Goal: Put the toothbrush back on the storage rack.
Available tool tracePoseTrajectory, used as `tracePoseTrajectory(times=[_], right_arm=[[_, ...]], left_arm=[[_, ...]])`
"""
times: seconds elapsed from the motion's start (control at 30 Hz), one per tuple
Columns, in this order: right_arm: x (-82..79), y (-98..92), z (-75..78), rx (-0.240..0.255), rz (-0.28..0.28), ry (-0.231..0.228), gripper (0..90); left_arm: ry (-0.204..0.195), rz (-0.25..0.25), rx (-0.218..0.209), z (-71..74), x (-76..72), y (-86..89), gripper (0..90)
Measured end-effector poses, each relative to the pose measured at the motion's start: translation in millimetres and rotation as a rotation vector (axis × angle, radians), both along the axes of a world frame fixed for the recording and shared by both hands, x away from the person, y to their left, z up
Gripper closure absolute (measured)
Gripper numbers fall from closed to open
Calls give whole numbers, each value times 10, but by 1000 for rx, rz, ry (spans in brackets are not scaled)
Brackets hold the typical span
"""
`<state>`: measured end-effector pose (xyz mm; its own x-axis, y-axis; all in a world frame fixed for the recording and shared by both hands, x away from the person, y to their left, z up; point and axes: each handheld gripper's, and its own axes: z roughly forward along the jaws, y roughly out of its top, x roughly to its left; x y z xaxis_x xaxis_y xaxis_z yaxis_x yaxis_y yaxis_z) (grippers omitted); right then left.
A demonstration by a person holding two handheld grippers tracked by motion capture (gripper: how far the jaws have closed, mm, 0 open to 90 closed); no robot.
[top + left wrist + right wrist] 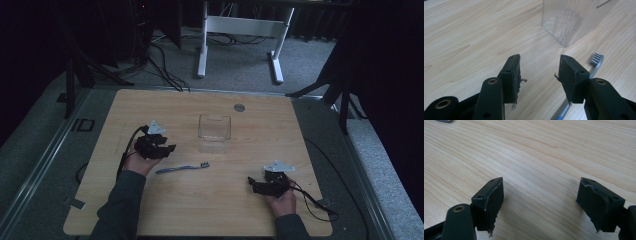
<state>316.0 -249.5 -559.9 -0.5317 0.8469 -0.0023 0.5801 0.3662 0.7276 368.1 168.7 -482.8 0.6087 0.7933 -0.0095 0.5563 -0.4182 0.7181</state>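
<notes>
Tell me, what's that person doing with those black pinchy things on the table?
A person sits at a wooden table with a gripper in each hand. The left gripper is open, with nothing between its jaws, right beside a blue toothbrush lying flat on the wood. A clear plastic box stands just beyond the toothbrush. The right gripper is open too, low over bare wood, off to the side.

Pale matt wood-grain table (210, 200); clear glossy plastic box (214, 131), ribbed; toothbrush (182, 168) probably plastic; matt black frayed gripper pads (513, 75)
</notes>
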Motion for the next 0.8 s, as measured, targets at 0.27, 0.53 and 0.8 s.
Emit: tracePoseTrajectory(times=[0.27,0.53,0.8], right_arm=[[1,-1,0,-1,1,-1,213],[1,0,0,-1,0,-1,213],[1,0,0,-1,0,-1,213]], left_arm=[[-7,-36,-7,28,-15,-39,523],[-2,-65,3,24,-23,-87,525],[7,-119,-2,35,-28,-87,528]])
